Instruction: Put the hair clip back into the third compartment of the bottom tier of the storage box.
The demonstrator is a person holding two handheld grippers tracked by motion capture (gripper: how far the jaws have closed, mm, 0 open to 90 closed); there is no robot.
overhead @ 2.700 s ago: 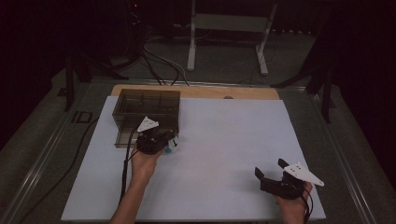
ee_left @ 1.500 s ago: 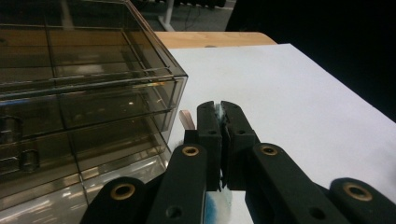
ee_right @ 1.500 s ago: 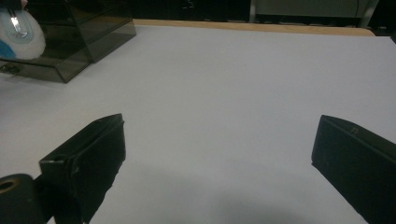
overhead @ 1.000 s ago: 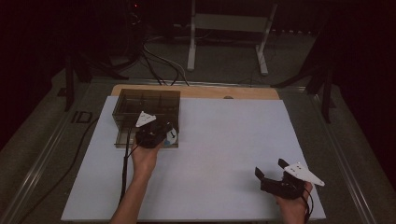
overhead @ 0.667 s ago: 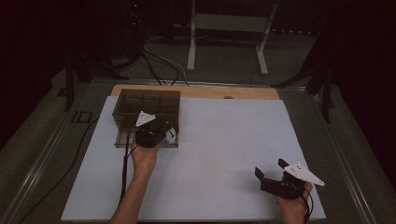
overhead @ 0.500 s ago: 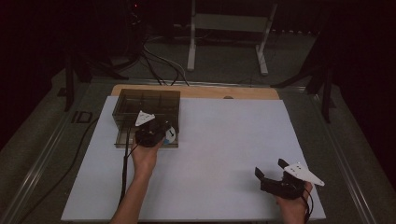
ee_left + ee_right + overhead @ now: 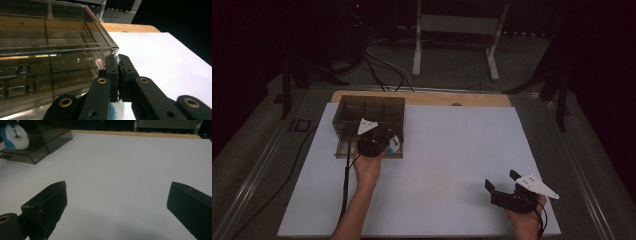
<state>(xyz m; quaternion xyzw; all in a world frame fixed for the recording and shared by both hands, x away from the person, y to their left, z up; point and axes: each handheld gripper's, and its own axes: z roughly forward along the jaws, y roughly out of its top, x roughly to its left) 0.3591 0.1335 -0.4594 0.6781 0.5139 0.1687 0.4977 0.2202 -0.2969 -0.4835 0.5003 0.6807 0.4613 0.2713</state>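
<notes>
A smoky clear plastic box with inner compartments stands at the back left of the white sheet. My left gripper hovers at the box's front right corner, shut on a small round white-and-blue item. In the left gripper view the jaws pinch that thin item edge-on, right beside the box wall. My right gripper rests low at the front right, open and holding nothing. The right gripper view has its open jaws over bare sheet, with the item and box far off.
A white sheet covers most of the table, with a wooden board edge behind it. A black cable trails from the left gripper along the forearm. Stand legs and cables sit on the dark floor beyond.
The left gripper has carried the white-and-blue item a little up and away, closer to the box's front right corner. The right gripper has stayed put.
</notes>
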